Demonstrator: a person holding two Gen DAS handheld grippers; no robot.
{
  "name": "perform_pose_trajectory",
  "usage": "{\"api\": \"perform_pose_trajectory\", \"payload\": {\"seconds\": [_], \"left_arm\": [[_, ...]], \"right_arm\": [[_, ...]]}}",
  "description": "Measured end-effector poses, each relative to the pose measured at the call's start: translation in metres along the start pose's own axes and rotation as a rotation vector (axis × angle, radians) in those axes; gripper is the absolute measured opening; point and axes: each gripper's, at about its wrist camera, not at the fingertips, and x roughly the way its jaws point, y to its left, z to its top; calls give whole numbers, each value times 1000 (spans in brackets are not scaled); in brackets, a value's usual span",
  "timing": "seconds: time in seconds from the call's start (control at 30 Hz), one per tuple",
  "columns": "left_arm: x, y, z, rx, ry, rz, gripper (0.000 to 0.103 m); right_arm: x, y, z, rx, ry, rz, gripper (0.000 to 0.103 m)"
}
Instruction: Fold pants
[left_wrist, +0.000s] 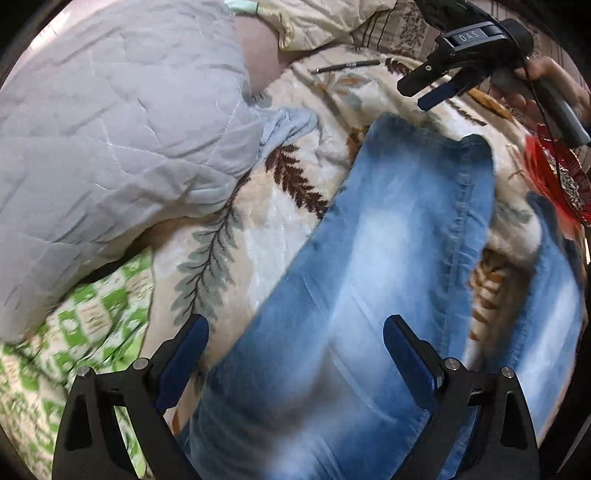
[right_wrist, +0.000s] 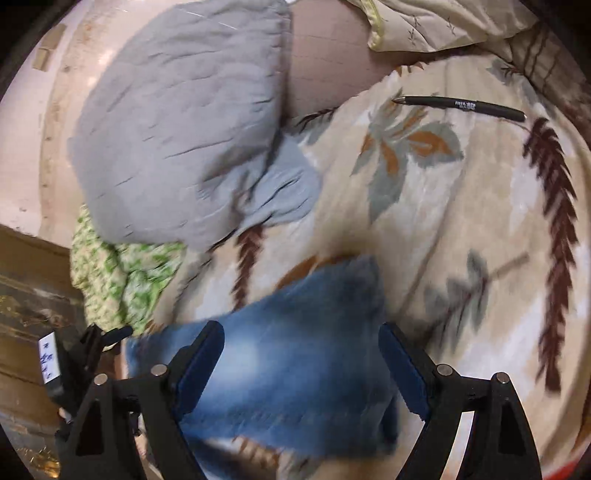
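Faded blue jeans (left_wrist: 388, 240) lie on a leaf-patterned blanket (left_wrist: 258, 221). One leg runs from its hem near the top down to the bottom edge, and the other leg (left_wrist: 554, 295) lies to the right. My left gripper (left_wrist: 297, 328) hovers open above the wider leg, with nothing pinched. My right gripper (left_wrist: 436, 88) is at the upper right beyond the hem, with a hand (left_wrist: 543, 74) on its handle. In the right wrist view, my right gripper (right_wrist: 301, 332) stands open over a blurred end of the jeans (right_wrist: 295, 350). The left gripper (right_wrist: 96, 343) shows at the lower left.
A grey quilted duvet (left_wrist: 110, 129) is bunched at the left, with a light blue cloth (left_wrist: 288, 125) and a green-and-white cloth (left_wrist: 92, 325) beside it. A black pen (right_wrist: 461, 107) lies on the blanket. A red bowl (left_wrist: 561, 177) sits at the right edge. Wooden furniture (right_wrist: 29, 288) stands at the left.
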Motion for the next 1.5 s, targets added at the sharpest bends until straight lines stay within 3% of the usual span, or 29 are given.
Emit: {"api": "perform_pose_trajectory", "payload": {"seconds": [0.13,0.33,0.43,0.5,0.53,0.57,0.6,0.63,0.67,0.7,0.93,1.1,1.33,1.5], "left_arm": [[31,10,3,-17,39,-29,95],[65,19,1,-47,132,-116,95],[67,24,3,-89,124,-173,95],[67,25,5,-115,119,-217,95],[68,24,5,-122,126,-231,91],[70,24,6,-121,134,-244,81],[72,21,7,-114,143,-248,47],[72,20,9,-103,139,-223,25],[69,20,10,-106,126,-211,13],[67,20,10,-116,125,-234,5],[23,-3,9,-91,69,-158,5],[-37,-44,-6,-32,1,-36,5],[-117,-134,-60,1,-94,112,4],[-128,-211,-113,32,-144,201,3]], "right_arm": [[24,-6,20,-21,34,-35,87],[47,-6,30,-49,89,-7,83],[51,-1,30,-85,91,-15,73],[50,1,30,-103,92,-19,50],[49,2,31,-116,92,-28,43],[49,4,30,-136,88,-43,34],[48,5,30,-147,86,-51,29],[48,5,29,-158,86,-60,25],[46,6,28,-170,80,-74,15],[44,7,27,-178,70,-84,14],[9,24,11,-292,-22,-133,12],[-39,50,-26,-429,-88,-178,11],[-116,54,-124,-513,-189,-160,11],[-147,35,-217,-527,-240,-161,11]]}}
